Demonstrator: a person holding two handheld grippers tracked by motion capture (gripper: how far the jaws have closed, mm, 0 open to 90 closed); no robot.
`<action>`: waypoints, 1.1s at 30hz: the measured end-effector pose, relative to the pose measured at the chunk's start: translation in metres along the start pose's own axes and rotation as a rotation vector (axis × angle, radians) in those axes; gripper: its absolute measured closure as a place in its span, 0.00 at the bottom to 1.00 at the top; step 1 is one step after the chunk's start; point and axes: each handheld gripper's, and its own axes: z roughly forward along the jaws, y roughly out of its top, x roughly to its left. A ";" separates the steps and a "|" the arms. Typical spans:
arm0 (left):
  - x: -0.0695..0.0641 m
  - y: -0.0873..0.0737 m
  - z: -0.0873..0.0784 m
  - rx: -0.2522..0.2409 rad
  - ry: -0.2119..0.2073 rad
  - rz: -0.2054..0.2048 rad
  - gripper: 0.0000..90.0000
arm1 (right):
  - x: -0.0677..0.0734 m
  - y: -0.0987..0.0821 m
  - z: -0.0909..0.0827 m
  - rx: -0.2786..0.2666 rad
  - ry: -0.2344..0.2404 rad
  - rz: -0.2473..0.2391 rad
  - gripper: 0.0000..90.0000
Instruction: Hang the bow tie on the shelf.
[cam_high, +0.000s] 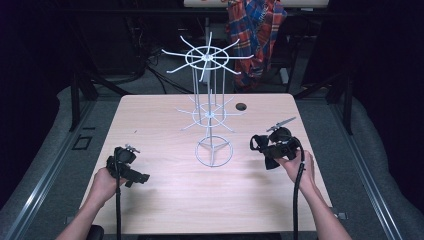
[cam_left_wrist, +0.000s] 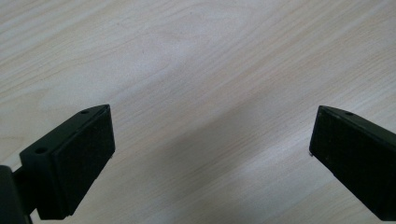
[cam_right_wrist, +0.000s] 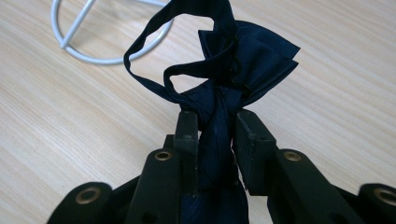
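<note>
A white wire rack (cam_high: 211, 107) is seen standing on the wooden table (cam_high: 165, 200). To the right of its ring base, the right gripper (cam_high: 261, 148) is held just above the tabletop; its jaws are closed tightly on a dark blue bow tie (cam_right_wrist: 224, 88), whose strap loop hangs near the base ring. To the left of the rack, the left gripper (cam_high: 141, 178) is held with jaws spread wide and nothing between them.

Left gripper (cam_high: 145, 177) fingers (cam_left_wrist: 74, 158) spread wide; right gripper (cam_high: 256, 145) fingers (cam_right_wrist: 187, 135) clamped.
</note>
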 end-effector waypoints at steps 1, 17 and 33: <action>0.000 0.000 0.000 0.000 0.000 0.000 0.00 | 0.000 0.001 -0.001 -0.004 0.007 0.003 0.80; -0.001 0.000 0.001 0.000 -0.003 0.003 0.00 | -0.001 0.016 -0.015 -0.075 0.026 0.020 0.80; 0.000 -0.001 0.001 0.002 -0.006 0.002 0.00 | 0.001 0.040 -0.024 -0.130 0.043 0.025 0.80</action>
